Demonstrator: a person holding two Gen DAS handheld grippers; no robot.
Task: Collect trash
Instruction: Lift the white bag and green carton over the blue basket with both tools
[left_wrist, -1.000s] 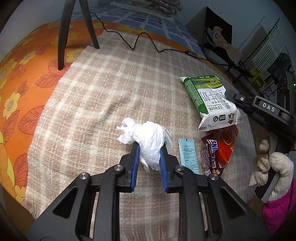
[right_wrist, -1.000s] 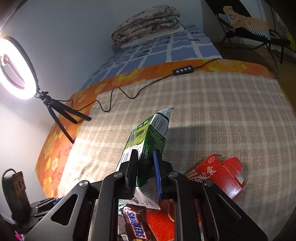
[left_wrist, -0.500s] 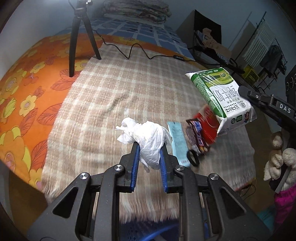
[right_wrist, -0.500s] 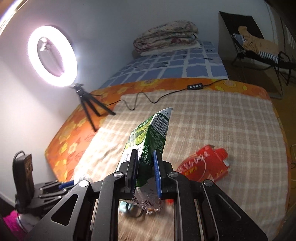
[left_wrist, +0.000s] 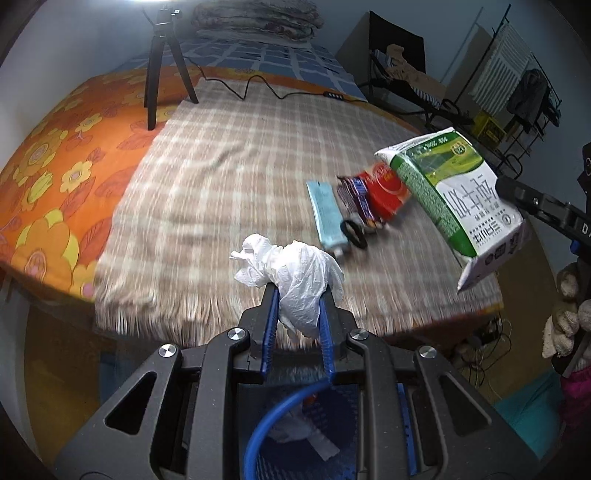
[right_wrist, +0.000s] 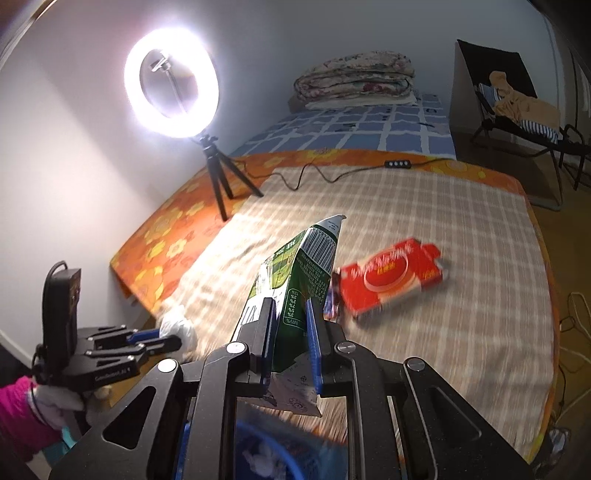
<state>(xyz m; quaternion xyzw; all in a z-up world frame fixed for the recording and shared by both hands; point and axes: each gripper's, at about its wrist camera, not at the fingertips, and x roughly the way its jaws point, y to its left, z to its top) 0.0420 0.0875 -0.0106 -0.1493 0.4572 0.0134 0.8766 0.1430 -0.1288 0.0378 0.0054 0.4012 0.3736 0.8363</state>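
My left gripper is shut on a crumpled white tissue, held past the front edge of the bed, above a blue bin. My right gripper is shut on a green and white milk carton, also held near the bed's front edge; the carton shows in the left wrist view. The blue bin's rim lies under the right gripper. On the plaid blanket lie a red box, a Snickers wrapper, a light blue packet and a black ring.
A ring light on a tripod stands at the bed's far left, its cable running across the blanket. Folded quilts lie at the bed's head. A chair and drying rack stand to the right.
Both grippers have pulled back from the bed with their loads. The tissue and carton now hang over the blue bin at the bed's front edge.
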